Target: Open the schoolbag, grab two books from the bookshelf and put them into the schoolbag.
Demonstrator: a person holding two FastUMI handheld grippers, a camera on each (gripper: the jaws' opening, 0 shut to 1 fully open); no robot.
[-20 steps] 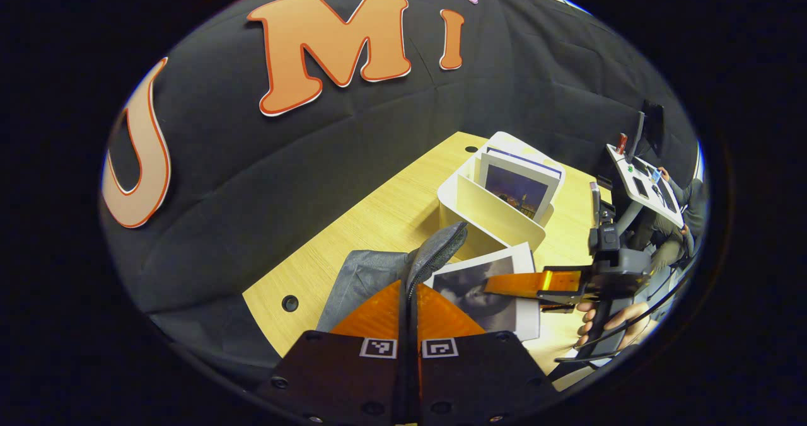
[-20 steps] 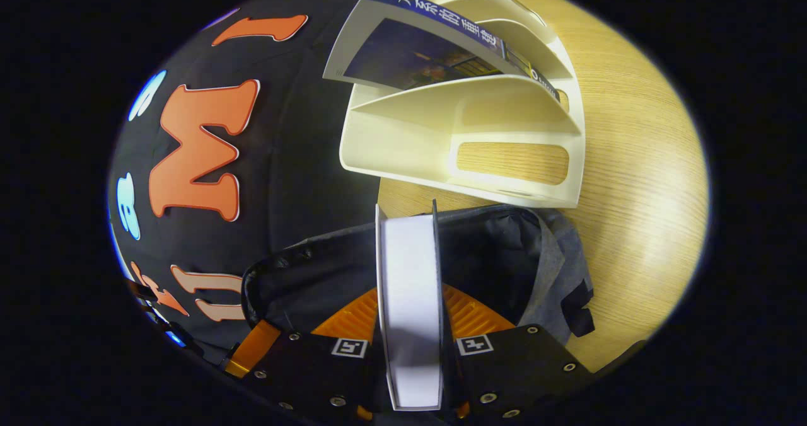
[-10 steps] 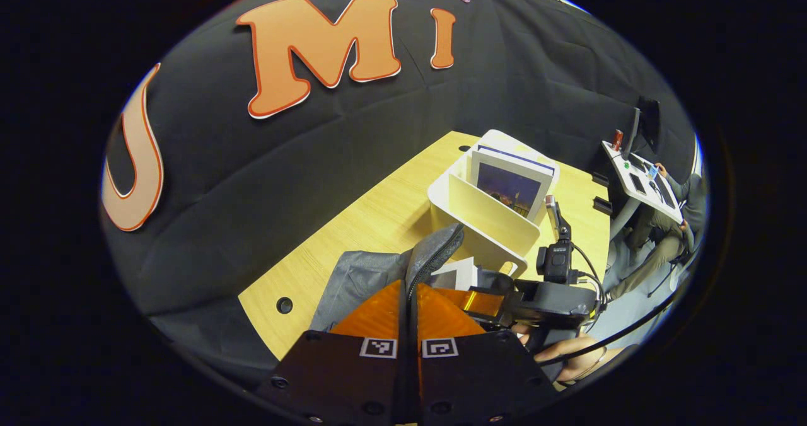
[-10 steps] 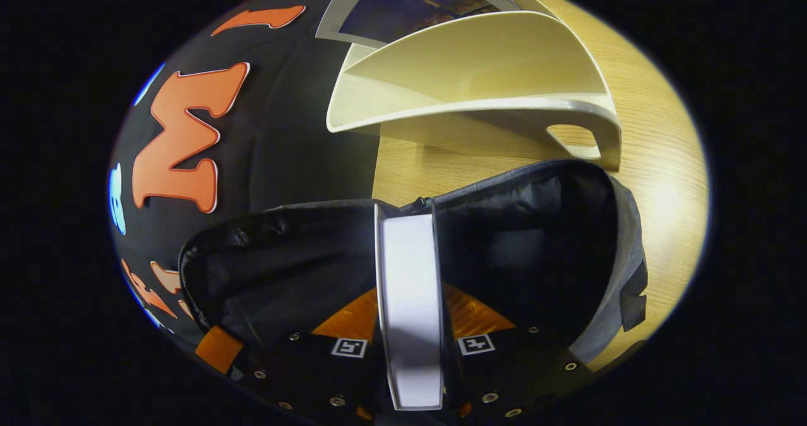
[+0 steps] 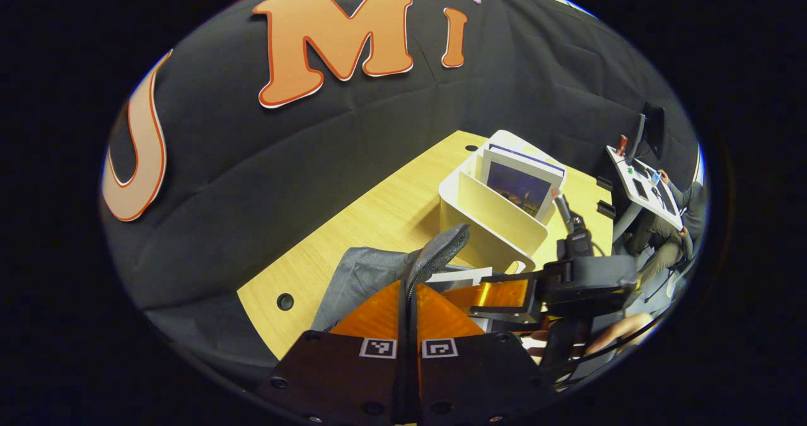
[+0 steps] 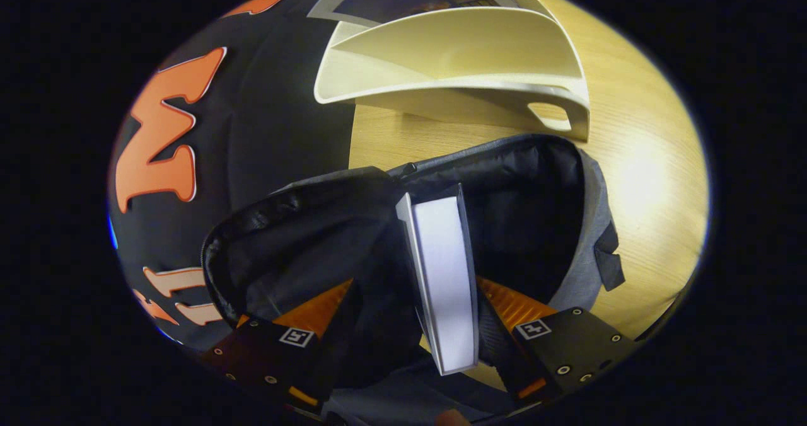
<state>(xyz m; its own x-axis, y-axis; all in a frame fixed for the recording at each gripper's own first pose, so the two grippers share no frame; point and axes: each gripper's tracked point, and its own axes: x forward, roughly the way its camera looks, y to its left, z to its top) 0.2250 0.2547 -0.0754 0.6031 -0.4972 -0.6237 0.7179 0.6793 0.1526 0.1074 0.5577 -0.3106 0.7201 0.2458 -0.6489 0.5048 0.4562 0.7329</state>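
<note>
book (image 6: 444, 275) between parted hand-held gripper (image 6: 413, 309) fingers

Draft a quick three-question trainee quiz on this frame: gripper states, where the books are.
1. How many books stand in the bookshelf?
2. True or false: the right gripper is shut on the book in the bag's mouth.
3. What does the left gripper pinch? A) the schoolbag at its rim B) a table edge C) a loose page

Key:
1. One.
2. False: the fingers are spread, one well clear of the book.
3. A.
</note>
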